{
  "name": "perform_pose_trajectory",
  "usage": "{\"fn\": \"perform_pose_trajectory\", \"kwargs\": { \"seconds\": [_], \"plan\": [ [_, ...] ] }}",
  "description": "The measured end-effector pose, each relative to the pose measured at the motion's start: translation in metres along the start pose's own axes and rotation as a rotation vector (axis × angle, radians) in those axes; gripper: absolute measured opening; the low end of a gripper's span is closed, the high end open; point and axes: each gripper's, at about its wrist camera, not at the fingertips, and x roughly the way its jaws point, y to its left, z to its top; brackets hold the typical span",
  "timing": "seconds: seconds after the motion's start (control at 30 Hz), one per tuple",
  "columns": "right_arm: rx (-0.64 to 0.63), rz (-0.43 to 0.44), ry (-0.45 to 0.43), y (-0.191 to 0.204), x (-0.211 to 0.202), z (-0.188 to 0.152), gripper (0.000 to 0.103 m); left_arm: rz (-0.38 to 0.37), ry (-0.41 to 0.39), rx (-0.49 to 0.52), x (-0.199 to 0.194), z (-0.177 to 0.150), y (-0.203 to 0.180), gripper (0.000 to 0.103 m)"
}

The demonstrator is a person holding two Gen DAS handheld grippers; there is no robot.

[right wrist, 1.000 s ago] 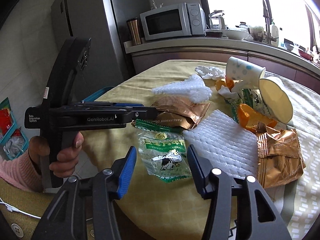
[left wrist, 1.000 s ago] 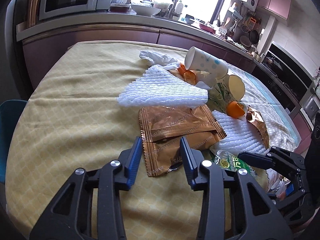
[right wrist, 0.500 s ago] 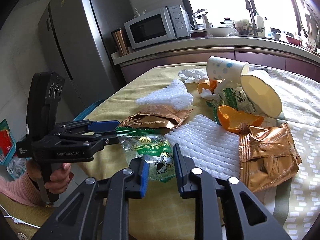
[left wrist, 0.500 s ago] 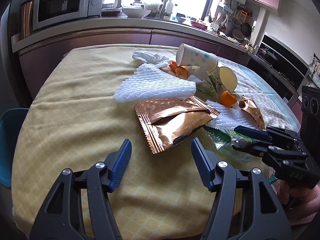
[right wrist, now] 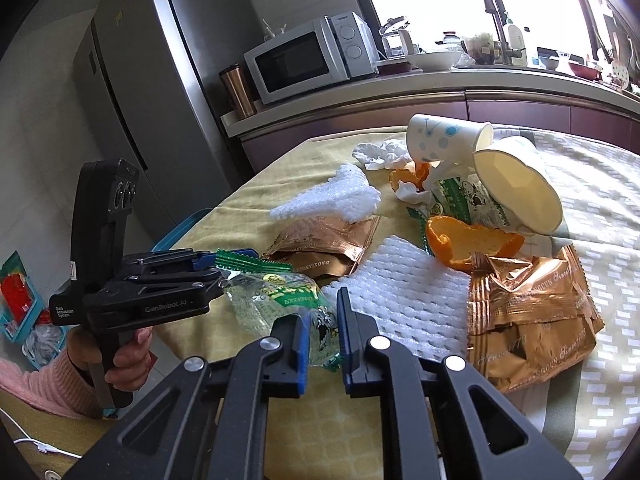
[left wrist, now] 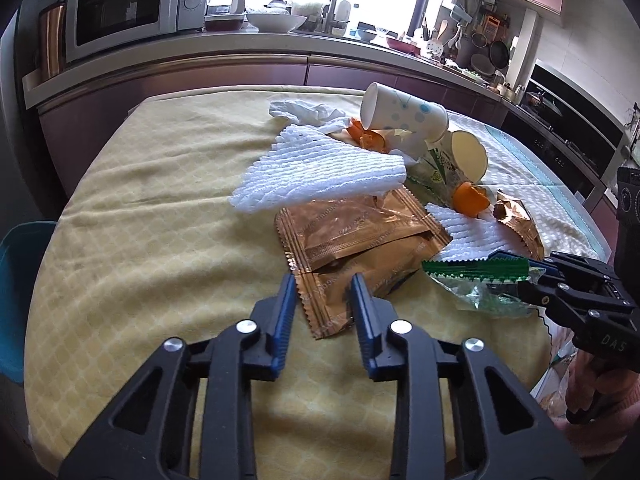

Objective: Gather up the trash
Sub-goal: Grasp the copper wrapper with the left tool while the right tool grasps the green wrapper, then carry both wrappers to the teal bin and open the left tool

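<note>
A pile of trash lies on the yellow-clothed table (left wrist: pixel 160 220). My left gripper (left wrist: pixel 322 284) sits low over the near corner of a gold foil wrapper (left wrist: pixel 352 236). Its jaws are closing with that corner between them, and a gap still shows beside the pads. My right gripper (right wrist: pixel 322 312) is shut on a clear wrapper with green print (right wrist: pixel 280 296), its jaws still tightening. In the left wrist view that green wrapper (left wrist: pixel 476 272) hangs from the right gripper (left wrist: pixel 520 272), clear of the cloth. In the right wrist view the left gripper (right wrist: pixel 212 264) sits beside the green wrapper's sealed edge.
Further trash: white foam nets (left wrist: pixel 320 172) (right wrist: pixel 408 296), two tipped paper cups (right wrist: pixel 440 136) (right wrist: pixel 516 188), orange peel (right wrist: pixel 468 244), crumpled tissue (left wrist: pixel 304 112), a second gold wrapper (right wrist: pixel 528 312). A blue bin (left wrist: pixel 16 280) stands left of the table, a counter with microwave (left wrist: pixel 120 4) behind.
The right gripper shut on the green wrapper and raised it off the cloth. The left jaws spread wide, then narrowed around the gold wrapper's near corner.
</note>
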Motion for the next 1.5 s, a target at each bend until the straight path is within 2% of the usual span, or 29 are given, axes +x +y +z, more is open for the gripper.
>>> {"fn": "perform_pose_trajectory", "kwargs": {
  "seconds": [0.07,0.13,0.17,0.2,0.27,0.33,0.4,0.53,0.63,0.73,0.77,0.83,0.87,0.9,1.0,1.1,1.37,1.5],
  "plan": [
    [-0.002,0.008,-0.007,0.002,-0.003,0.001,0.011,-0.006,0.001,-0.005,0.000,0.000,0.000,0.016],
    [-0.009,0.011,-0.017,0.004,-0.006,0.003,0.011,-0.021,-0.009,-0.004,-0.004,0.000,0.000,0.016],
    [-0.009,0.014,-0.026,0.005,-0.009,0.004,0.011,-0.010,-0.022,0.006,-0.007,0.001,-0.002,0.021],
    [-0.011,0.012,-0.035,0.005,-0.011,0.006,0.011,0.006,-0.032,0.021,-0.009,0.001,-0.004,0.035],
    [-0.008,0.004,-0.048,0.004,-0.014,0.009,0.011,0.022,-0.045,0.057,-0.013,0.000,-0.009,0.051],
    [-0.003,-0.021,-0.057,0.000,-0.015,0.012,0.011,0.014,-0.048,0.087,-0.014,0.000,-0.014,0.052],
    [0.022,-0.031,-0.058,-0.007,-0.014,0.013,0.011,0.010,-0.053,0.124,-0.015,-0.002,-0.021,0.059],
    [0.073,-0.030,-0.064,-0.019,-0.013,0.014,0.011,0.048,-0.047,0.217,-0.009,-0.006,-0.036,0.062],
    [0.078,-0.027,-0.067,-0.021,-0.013,0.013,0.011,0.084,-0.020,0.248,0.002,-0.007,-0.041,0.062],
    [0.080,-0.019,-0.069,-0.021,-0.012,0.012,0.012,0.097,-0.008,0.240,0.008,-0.004,-0.039,0.059],
    [0.080,-0.017,-0.070,-0.022,-0.012,0.012,0.012,0.092,-0.004,0.234,0.008,-0.004,-0.038,0.052],
    [0.084,-0.009,-0.070,-0.022,-0.011,0.011,0.012,0.090,-0.006,0.218,0.008,-0.002,-0.036,0.045],
    [0.084,-0.009,-0.070,-0.022,-0.011,0.012,0.012,0.086,-0.008,0.213,0.007,-0.002,-0.034,0.038],
    [0.084,-0.008,-0.071,-0.022,-0.010,0.012,0.012,0.082,-0.011,0.207,0.007,-0.002,-0.033,0.027],
    [0.087,0.000,-0.074,-0.022,-0.010,0.013,0.012,0.078,-0.013,0.173,0.004,-0.002,-0.027,0.011],
    [0.093,0.016,-0.074,-0.022,-0.009,0.015,0.012,0.065,-0.021,0.139,-0.003,-0.002,-0.019,0.010],
    [0.064,0.059,-0.089,-0.009,-0.007,0.027,0.012,0.055,-0.076,0.136,-0.042,-0.015,-0.011,0.010],
    [0.042,0.097,-0.091,0.002,-0.004,0.036,0.012,0.087,-0.095,0.095,-0.065,-0.024,0.004,0.010]
  ]
}}
